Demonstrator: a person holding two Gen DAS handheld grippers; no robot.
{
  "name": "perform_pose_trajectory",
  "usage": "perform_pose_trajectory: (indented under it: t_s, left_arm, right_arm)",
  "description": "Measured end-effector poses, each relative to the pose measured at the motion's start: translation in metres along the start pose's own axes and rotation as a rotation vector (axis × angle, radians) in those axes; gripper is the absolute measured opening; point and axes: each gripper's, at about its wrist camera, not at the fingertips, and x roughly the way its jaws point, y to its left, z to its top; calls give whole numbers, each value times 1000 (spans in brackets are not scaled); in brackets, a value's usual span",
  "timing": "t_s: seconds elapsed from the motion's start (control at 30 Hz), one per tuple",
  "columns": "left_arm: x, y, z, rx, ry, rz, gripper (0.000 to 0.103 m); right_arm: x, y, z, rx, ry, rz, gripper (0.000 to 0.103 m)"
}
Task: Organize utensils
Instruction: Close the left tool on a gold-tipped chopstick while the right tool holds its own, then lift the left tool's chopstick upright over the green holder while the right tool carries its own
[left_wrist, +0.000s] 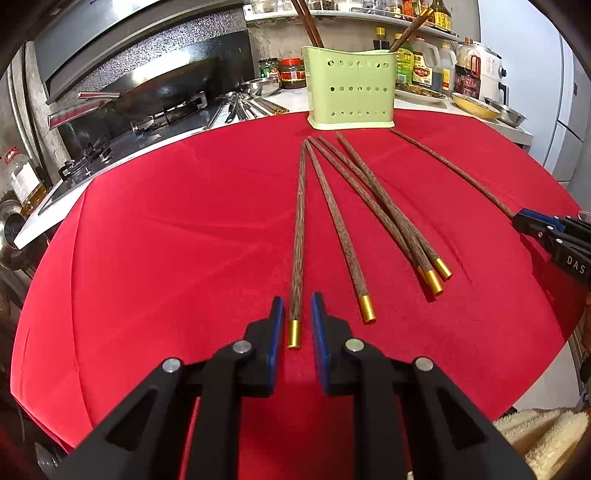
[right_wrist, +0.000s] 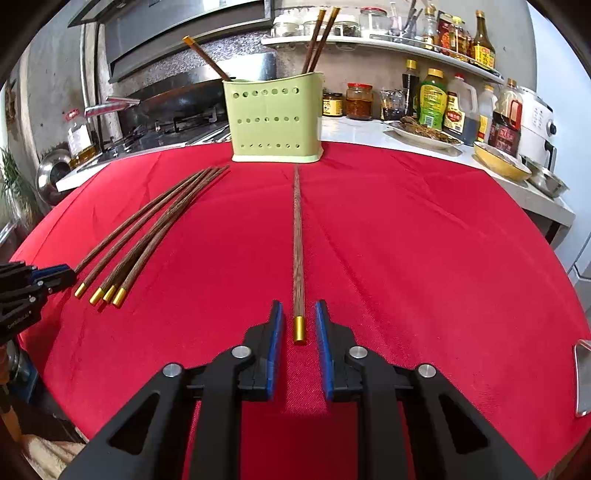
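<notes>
Your left gripper (left_wrist: 297, 314) and right gripper (right_wrist: 298, 317), jaws apart, each straddle a chopstick's gold cap on the red cloth (left_wrist: 184, 240). Clamp only the slick cap and the chopstick (right_wrist: 297, 240) may swivel, missing the green holder (right_wrist: 275, 122) at the far edge.

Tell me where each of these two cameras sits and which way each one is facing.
Left wrist view: sits on the left gripper, low over the red cloth, facing the green holder; its open blue fingers straddle a chopstick's gold end.
Right wrist view: sits on the right gripper, facing the same holder; its open fingers flank the lone chopstick.
Shared: holder, cloth, chopsticks; each view catches the other gripper at its edge.
</notes>
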Motion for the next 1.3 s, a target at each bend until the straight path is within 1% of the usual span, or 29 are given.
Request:
perform_pose_trajectory:
  t_s: [0.07, 0.2, 0.3, 0.4, 0.5, 0.7, 0.87, 1.07, 1.3]
  left_arm:
    - [2, 4, 2, -21, -7, 10, 8]
    - [0, 5, 0, -42, -13, -11, 7]
    - [-4, 8, 1, -72, -18, -52, 7]
    - [-14, 10, 3, -76, -54, -49, 7]
    - [-29, 15, 10, -91, -107, -47, 7]
    - [-64, 28, 32, -114, -238, -40, 7]
    - [-93, 35, 56, -121, -345, -42, 7]
    - [-115, 38, 74, -119, -427, -41, 7]
    - [-137, 42, 94, -105, -500, -37, 7]
  right_arm:
    - [-1, 0, -1, 2, -4, -4, 7]
    - [-5, 1, -4, -2, 2, -8, 7]
    - [-11, 0, -6, 8, 0, 3, 7]
    - [-20, 0, -4, 10, -17, 8, 7]
    - [-33, -2, 3, 23, -51, 15, 7]
    - [-62, -7, 28, 47, -140, 45, 7]
    - [-85, -10, 57, 46, -217, 37, 7]
    - [-111, -9, 89, 31, -316, 41, 7]
    - [-132, -4, 128, -13, -388, 43, 7]
